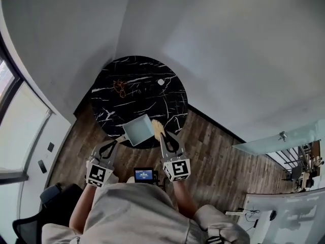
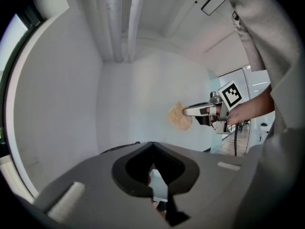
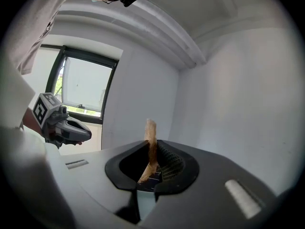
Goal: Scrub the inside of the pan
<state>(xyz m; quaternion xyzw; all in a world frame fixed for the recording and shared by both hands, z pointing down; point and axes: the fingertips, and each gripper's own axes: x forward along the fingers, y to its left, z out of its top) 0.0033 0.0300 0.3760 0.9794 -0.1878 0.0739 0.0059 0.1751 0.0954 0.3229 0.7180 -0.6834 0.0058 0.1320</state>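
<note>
A pale teal square pan hangs level over the near edge of the round black marble table. Its handle runs into the tips of my left gripper, which is shut on it. That gripper's own hood hides the grip in the left gripper view. Just right of the pan, my right gripper is shut on a tan sponge. The sponge stands upright between its jaws. Each gripper also shows in the other's view: the right gripper with the sponge, and the left gripper.
A tangle of orange-brown loops and a small white object lie on the table's far half. White walls close in behind the table. Wooden floor runs to the right, a window is at the left, and a black chair at the lower left.
</note>
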